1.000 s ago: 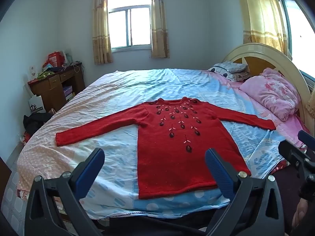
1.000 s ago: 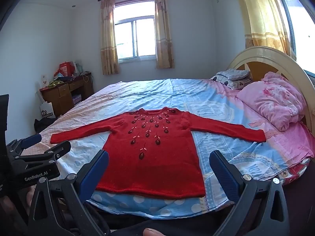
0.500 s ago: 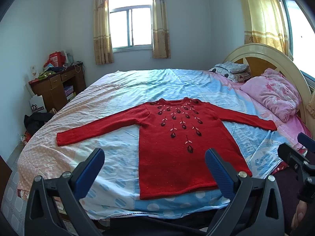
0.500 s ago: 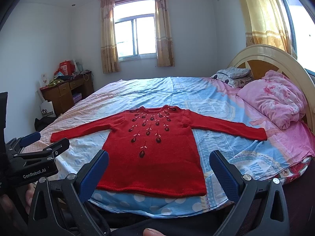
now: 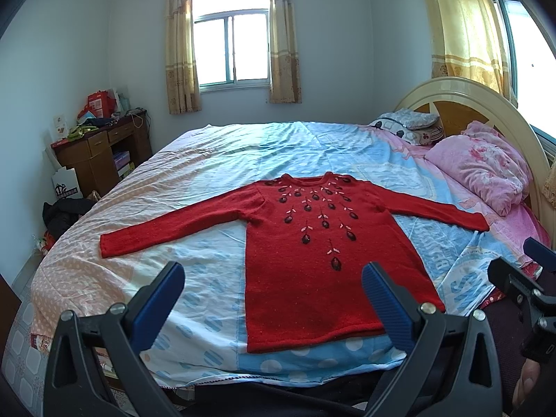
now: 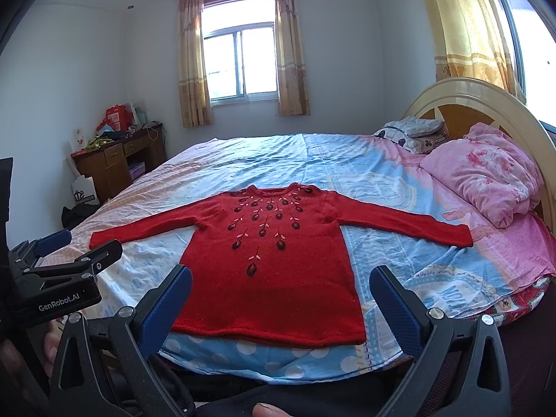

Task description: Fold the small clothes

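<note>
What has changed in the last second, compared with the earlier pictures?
Almost nothing. Both views drifted slightly, nothing more. The red sweater stays spread flat on the bed, sleeves out. The left gripper and right gripper remain open, holding nothing.

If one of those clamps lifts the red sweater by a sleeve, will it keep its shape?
Probably not. The red sweater lies flat and limp on the bed, so it would likely droop. Its knit looks thick, perhaps weighty, and fuzzy rather than slippery, so it should drag, not slide.
</note>
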